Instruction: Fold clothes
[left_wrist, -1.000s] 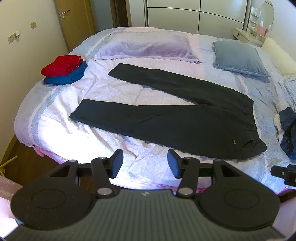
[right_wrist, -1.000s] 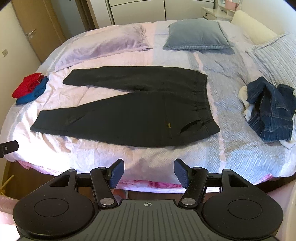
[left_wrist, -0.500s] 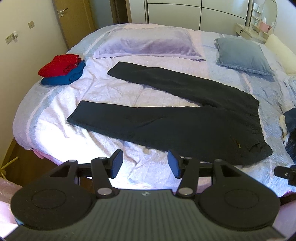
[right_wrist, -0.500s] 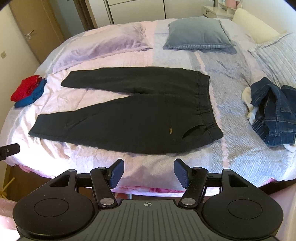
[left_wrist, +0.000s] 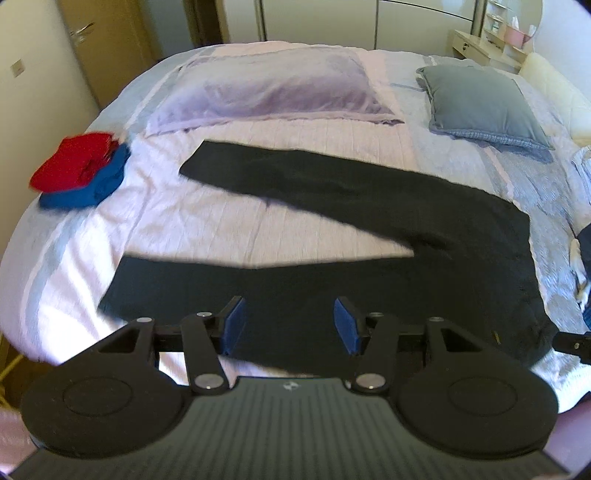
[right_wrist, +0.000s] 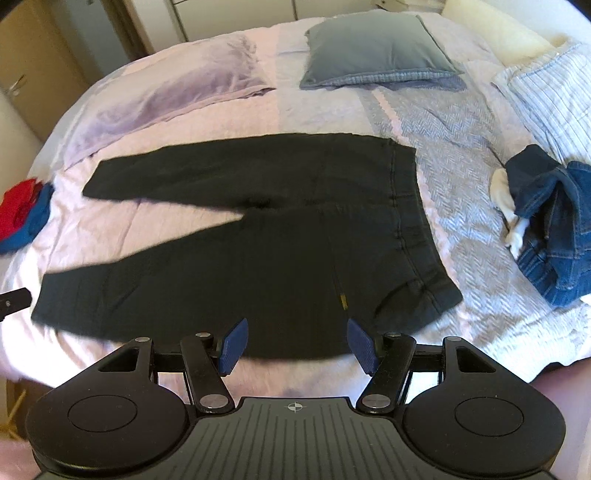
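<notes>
While both claws, left gripper (left_wrist: 290, 325) and right gripper (right_wrist: 295, 345), gape empty (lower frame), black trousers (right_wrist: 240, 240) risk bunching if pinched unevenly.

A home bedroom: made bed (left_wrist: 229, 221), 2 pillows (left_wrist: 273, 92), wardrobe doors (left_wrist: 317, 22).

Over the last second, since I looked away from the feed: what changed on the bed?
Both grippers moved in toward the black trousers; the left gripper and right gripper now hang over the near leg, jaws open, holding nothing. The trousers, red and blue folded pile and jeans lie as before.
</notes>
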